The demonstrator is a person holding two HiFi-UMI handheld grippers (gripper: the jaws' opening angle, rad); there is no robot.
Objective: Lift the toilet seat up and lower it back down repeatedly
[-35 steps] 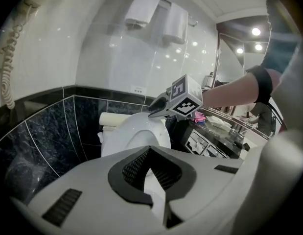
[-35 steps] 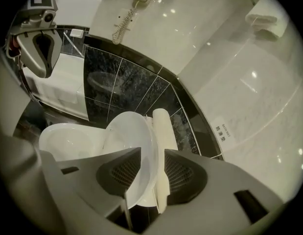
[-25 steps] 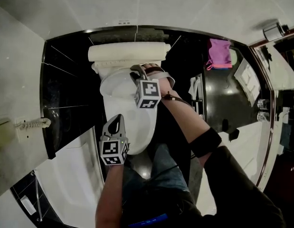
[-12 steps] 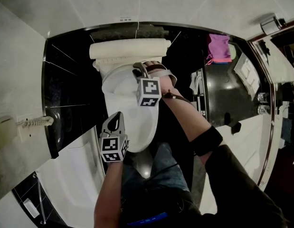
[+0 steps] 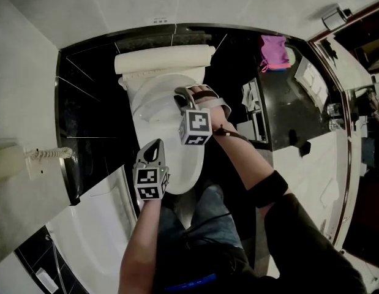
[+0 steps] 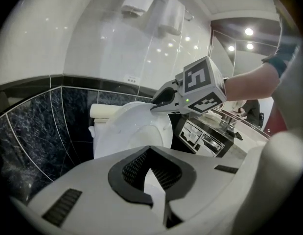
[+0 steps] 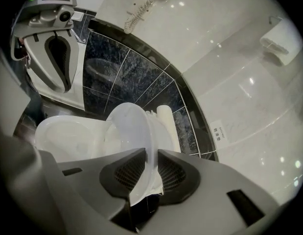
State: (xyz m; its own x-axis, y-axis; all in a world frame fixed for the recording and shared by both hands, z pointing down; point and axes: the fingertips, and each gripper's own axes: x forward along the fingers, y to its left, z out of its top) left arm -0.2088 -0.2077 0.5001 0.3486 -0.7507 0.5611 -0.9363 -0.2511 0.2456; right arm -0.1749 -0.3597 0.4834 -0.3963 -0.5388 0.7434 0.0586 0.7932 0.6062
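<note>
Right gripper (image 5: pixel 180 94), jaws just closing further, is clamping the toilet seat (image 7: pixel 131 126) rim and drawing it toward the bowl (image 7: pixel 63 131) front, so it is probably lowering. Left gripper (image 5: pixel 155 146) is hovering shut, empty.

No print can be read; the small wall label (image 7: pixel 220 130) is too blurred to make out.

The toilet seat (image 7: pixel 131 126) is smooth, glossy white plastic, faintly translucent along its edge. The right gripper (image 7: pixel 151 149) has a matt grey plastic shell and black, finely ribbed pads (image 7: pixel 171 174). The far wall's lower tiles (image 6: pixel 29 126) are polished dark veined stone. The upper wall (image 6: pixel 92 38) is pale and glossy. At far right, a pink cloth (image 5: pixel 276 51) looks soft and matt.
</note>
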